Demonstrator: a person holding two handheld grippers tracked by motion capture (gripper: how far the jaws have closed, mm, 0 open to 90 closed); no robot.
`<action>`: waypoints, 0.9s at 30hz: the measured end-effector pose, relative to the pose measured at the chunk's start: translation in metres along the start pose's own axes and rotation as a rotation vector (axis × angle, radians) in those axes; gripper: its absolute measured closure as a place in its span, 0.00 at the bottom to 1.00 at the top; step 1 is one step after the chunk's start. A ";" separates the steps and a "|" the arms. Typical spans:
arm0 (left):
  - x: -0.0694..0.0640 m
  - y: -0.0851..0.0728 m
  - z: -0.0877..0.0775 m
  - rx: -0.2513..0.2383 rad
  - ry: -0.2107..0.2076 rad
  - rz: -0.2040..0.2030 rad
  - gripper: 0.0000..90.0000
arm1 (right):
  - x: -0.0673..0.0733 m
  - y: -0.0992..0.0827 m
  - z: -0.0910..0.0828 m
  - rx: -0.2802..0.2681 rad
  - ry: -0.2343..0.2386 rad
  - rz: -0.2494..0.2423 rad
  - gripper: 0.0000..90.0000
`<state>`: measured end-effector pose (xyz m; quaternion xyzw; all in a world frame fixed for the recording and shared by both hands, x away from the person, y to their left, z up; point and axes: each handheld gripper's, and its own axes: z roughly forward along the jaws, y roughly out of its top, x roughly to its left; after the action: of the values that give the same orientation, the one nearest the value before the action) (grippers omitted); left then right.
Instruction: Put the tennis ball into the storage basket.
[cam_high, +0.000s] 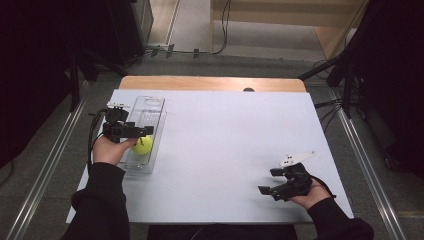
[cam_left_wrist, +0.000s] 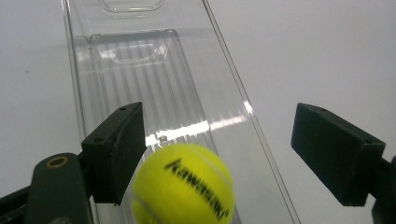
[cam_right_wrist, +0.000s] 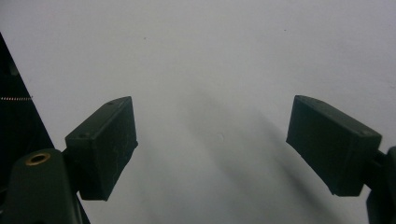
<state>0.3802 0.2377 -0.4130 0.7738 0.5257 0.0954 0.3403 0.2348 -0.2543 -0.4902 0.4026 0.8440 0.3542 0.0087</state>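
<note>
Fingers (cam_left_wrist: 114, 154) of left gripper (cam_left_wrist: 217, 158) apart, seemingly clear of tennis ball (cam_left_wrist: 183, 184).

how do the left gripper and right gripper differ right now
The left gripper is over the clear tray with the yellow tennis ball between its jaws; the right gripper is over bare white table, nothing between. Both are open and hand-held.

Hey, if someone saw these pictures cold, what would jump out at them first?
Most striking is the bright yellow tennis ball, lying in the near end of a clear plastic tray at the left of the white table. The left gripper sits just over it with jaws apart, not pressing it. The right gripper rests open near the table's front right corner.
</note>
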 end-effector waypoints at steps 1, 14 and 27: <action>-0.001 0.000 -0.001 -0.002 -0.001 0.002 0.20 | 0.000 0.000 0.000 0.000 -0.001 0.001 0.16; -0.010 0.005 -0.004 0.011 -0.046 0.022 0.20 | 0.000 0.000 -0.001 -0.001 -0.003 0.004 0.15; -0.031 0.009 -0.003 0.020 -0.126 0.057 0.21 | 0.000 0.000 -0.002 -0.004 -0.004 0.005 0.16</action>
<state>0.3723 0.2092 -0.3986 0.7963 0.4818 0.0510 0.3621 0.2340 -0.2553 -0.4891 0.4054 0.8422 0.3552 0.0105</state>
